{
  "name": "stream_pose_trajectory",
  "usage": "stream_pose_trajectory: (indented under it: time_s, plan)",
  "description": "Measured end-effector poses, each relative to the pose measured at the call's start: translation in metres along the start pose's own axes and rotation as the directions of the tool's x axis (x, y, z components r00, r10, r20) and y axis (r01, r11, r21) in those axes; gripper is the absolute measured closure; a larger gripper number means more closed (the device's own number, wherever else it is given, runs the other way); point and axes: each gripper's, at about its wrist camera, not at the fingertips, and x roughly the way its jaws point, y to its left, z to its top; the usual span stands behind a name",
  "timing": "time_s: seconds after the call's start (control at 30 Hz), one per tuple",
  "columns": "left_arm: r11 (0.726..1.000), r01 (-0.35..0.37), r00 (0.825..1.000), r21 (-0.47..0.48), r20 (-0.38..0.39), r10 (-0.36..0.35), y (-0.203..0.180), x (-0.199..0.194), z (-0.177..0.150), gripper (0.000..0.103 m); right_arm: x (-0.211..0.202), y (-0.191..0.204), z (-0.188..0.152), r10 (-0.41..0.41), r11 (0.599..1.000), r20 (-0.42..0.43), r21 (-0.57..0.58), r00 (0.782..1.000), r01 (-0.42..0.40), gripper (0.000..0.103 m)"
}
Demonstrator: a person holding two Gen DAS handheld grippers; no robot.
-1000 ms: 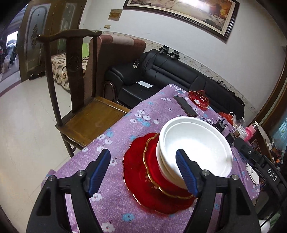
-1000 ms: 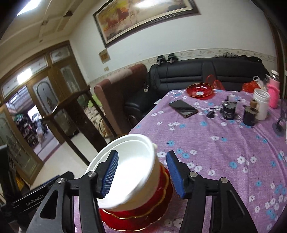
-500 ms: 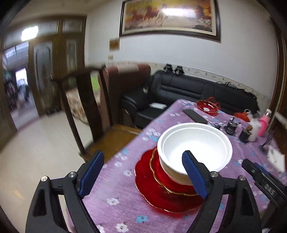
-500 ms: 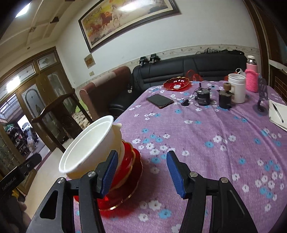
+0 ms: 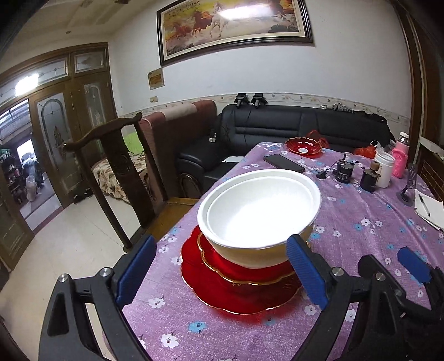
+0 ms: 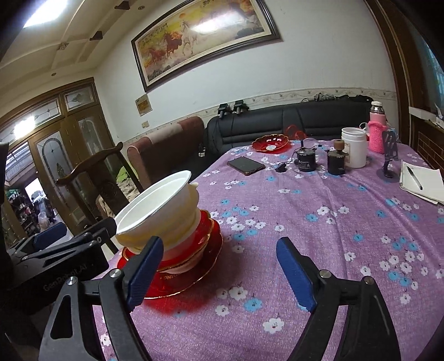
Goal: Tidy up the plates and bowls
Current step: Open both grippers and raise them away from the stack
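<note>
Both fisheye views are sharp and evenly lit by ceiling light (image 6: 41, 14), with glare on the painting (image 5: 233, 25), a blown-out white bowl (image 5: 258, 211) ahead, and dark, bent, vignetted edges.

"GenRobot.AI" partly readable on the left hand-held gripper (image 6: 50, 238), letters on red plate (image 6: 177, 283) unclear

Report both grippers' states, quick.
Left gripper: jaws opening, holding nothing; stacked white bowls sit ahead, untouched.
Right gripper: jaws opening, empty.
</note>
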Motion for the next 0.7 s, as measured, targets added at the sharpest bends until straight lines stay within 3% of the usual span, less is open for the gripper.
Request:
stream_pose_trajectory:
  time_s: [0.7]
  plan:
    - [0.997,0.050,0.998,-0.058,-0.042,-0.053,0.019,0.008,-0.016,0.008,0.006,0.016,-0.023,-0.113,0.991,-0.020,-0.072,0.993,0.111,0.008]
